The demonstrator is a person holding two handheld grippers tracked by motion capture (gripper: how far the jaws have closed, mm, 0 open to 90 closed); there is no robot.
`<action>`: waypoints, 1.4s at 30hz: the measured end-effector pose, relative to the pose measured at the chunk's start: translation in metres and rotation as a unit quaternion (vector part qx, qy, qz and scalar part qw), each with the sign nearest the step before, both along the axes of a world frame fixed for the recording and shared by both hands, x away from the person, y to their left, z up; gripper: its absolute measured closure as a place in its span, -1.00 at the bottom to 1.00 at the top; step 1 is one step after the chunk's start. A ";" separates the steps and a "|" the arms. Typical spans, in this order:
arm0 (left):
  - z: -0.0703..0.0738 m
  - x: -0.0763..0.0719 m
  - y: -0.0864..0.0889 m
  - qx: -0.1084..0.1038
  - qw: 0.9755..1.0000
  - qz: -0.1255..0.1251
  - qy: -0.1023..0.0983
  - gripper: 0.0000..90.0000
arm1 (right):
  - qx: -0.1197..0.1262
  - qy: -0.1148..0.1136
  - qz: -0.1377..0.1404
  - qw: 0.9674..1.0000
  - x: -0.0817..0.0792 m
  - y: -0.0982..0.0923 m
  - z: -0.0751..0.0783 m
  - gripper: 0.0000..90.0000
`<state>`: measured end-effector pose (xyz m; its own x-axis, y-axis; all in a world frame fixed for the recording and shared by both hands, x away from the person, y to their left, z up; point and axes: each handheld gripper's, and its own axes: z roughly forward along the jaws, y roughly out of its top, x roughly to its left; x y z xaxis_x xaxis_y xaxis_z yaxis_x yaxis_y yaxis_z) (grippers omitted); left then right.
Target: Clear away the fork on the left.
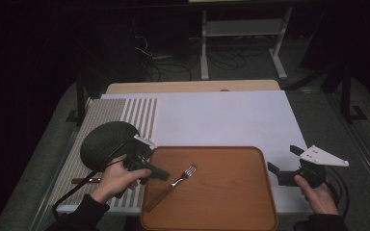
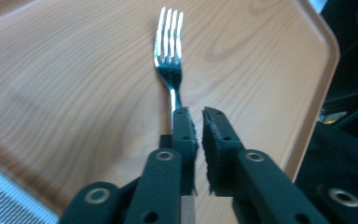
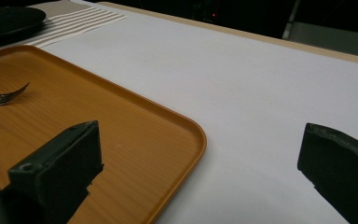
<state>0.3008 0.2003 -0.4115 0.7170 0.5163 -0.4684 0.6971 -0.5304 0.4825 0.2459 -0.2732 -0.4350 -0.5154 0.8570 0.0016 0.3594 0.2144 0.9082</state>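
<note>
Wooden tray point(image 1: 250, 202) mostly bare; fork point(image 1: 173, 183) near left edge.

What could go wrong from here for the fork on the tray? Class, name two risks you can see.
1. The left gripper pinches the fork with one jaw beside the thin handle, so the fork may slip or twist if lifted.
2. The fork lies aslant near the tray edge, so it might catch on the rim.
</note>
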 end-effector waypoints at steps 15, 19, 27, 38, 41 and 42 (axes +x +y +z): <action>-0.017 0.000 -0.018 -0.019 0.999 -0.028 -0.006 1.00 | -0.003 -0.001 0.001 1.000 0.000 0.000 0.000 -1.00; -0.018 -0.002 -0.033 0.007 0.999 -0.047 -0.018 1.00 | -0.003 -0.001 0.000 1.000 0.000 0.000 0.000 -1.00; -0.024 -0.003 -0.059 0.033 0.997 -0.068 -0.013 1.00 | -0.002 -0.002 0.001 1.000 -0.001 0.000 0.000 -1.00; -0.038 -0.003 -0.062 0.074 0.994 -0.073 -0.026 1.00 | -0.003 -0.002 0.000 1.000 -0.001 0.000 0.000 -1.00; -0.037 -0.002 -0.061 0.073 0.994 -0.069 -0.030 1.00 | -0.002 -0.003 0.001 1.000 -0.001 0.000 0.000 -1.00; -0.037 -0.002 -0.061 0.073 0.995 -0.067 -0.031 1.00 | -0.002 -0.003 0.000 1.000 -0.001 0.000 0.000 -1.00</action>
<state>0.2985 0.1394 -0.4482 0.8092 0.4730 -0.3485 0.5865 -0.6845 0.4330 0.2447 -0.2736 -0.4350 -0.5160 0.8565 -0.0055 0.3539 0.2191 0.9093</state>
